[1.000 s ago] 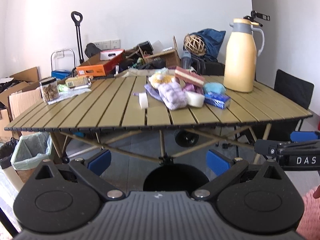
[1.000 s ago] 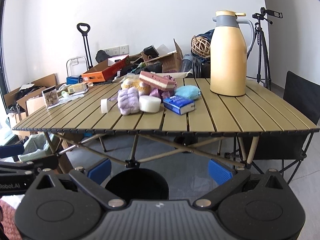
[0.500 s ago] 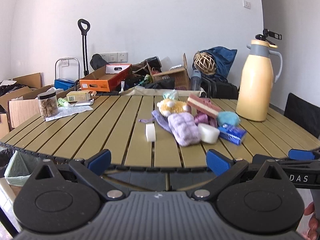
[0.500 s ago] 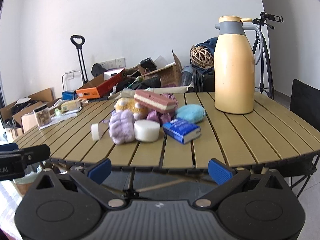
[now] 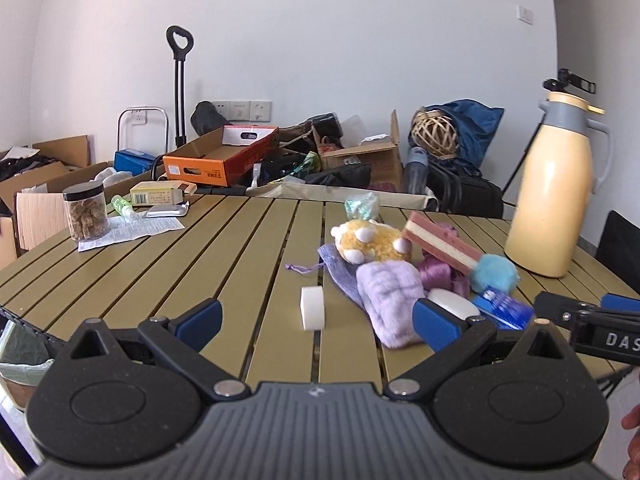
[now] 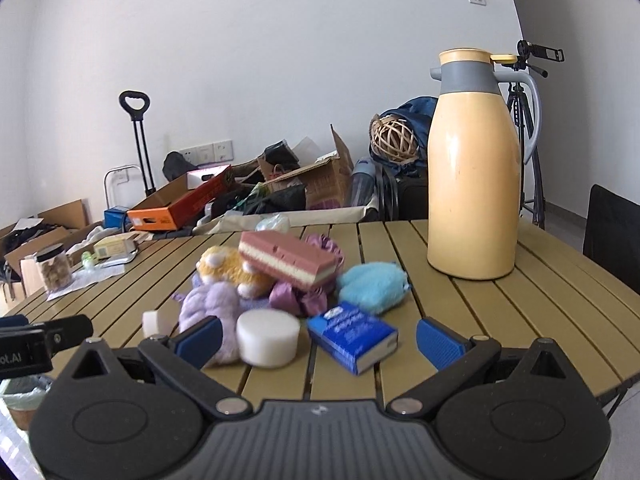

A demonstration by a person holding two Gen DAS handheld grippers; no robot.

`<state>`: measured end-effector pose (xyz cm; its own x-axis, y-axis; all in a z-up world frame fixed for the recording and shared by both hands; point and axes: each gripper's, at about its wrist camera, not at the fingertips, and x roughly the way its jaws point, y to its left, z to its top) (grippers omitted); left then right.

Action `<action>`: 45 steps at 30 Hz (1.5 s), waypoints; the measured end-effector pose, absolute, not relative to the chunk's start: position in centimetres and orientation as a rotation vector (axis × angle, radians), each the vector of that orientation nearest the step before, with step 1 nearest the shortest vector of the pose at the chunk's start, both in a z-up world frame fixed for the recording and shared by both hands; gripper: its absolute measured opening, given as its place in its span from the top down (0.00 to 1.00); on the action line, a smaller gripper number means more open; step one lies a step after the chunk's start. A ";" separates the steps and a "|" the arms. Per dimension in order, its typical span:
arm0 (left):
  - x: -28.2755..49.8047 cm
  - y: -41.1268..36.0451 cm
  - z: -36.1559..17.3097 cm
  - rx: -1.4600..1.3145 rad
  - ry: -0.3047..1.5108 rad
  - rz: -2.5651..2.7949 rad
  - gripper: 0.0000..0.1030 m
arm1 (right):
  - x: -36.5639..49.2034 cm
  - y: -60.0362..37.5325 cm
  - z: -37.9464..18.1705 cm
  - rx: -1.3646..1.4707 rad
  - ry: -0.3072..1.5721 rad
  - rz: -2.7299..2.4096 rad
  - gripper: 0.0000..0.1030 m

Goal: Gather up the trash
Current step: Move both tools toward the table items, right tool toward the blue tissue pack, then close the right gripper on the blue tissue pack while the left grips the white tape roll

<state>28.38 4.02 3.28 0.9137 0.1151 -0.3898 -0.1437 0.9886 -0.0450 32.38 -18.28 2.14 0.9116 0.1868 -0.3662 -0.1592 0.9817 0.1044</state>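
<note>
A heap of small items lies on the slatted table (image 5: 224, 264): a white foam block (image 5: 313, 308), a lilac plush (image 5: 390, 300), a yellow plush (image 5: 370, 242), a pink layered sponge (image 6: 286, 258), a white foam disc (image 6: 268, 336), a blue box (image 6: 354, 336) and a teal puff (image 6: 372, 286). My left gripper (image 5: 316, 318) is open just in front of the white block, holding nothing. My right gripper (image 6: 318, 340) is open near the disc and blue box, also empty.
A tall yellow thermos (image 6: 474, 168) stands at the table's right. A jar (image 5: 86, 212), papers and a small carton (image 5: 160, 194) sit at the left. A lined bin (image 5: 20, 356) stands below the left edge. Boxes and bags crowd the wall behind.
Both grippers have risen from below the table edge to tabletop height and moved in toward the heap. Both stayed open.
</note>
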 end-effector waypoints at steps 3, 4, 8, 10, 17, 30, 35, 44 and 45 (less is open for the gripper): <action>30.1 4.1 3.1 -0.061 0.401 0.146 0.00 | 33.9 -18.4 2.3 0.075 0.377 0.170 0.00; 30.6 4.1 3.0 -0.058 0.404 0.149 0.00 | 34.3 -18.5 2.3 0.076 0.375 0.165 0.00; 32.6 4.2 2.5 -0.055 0.414 0.162 0.00 | 36.0 -18.8 2.2 0.077 0.365 0.137 0.00; 33.7 4.2 2.2 -0.039 0.413 0.176 0.00 | 36.7 -19.0 1.9 0.078 0.359 0.122 0.00; 37.1 5.2 0.3 -0.051 0.447 0.199 0.00 | 38.5 -20.0 0.0 0.104 0.362 0.077 0.00; 41.2 5.8 -2.8 -0.094 0.558 0.169 0.75 | 40.0 -20.5 -2.8 0.084 0.365 0.082 0.00; 41.1 5.9 -3.0 -0.097 0.548 0.167 0.82 | 40.6 -20.2 -3.3 0.074 0.386 0.080 0.00; 40.0 5.9 -2.0 -0.074 0.500 0.170 0.82 | 41.8 -18.6 -4.1 0.034 0.444 0.056 0.00; 39.9 5.8 -1.9 -0.067 0.499 0.171 0.82 | 42.0 -18.4 -4.2 0.031 0.456 0.046 0.00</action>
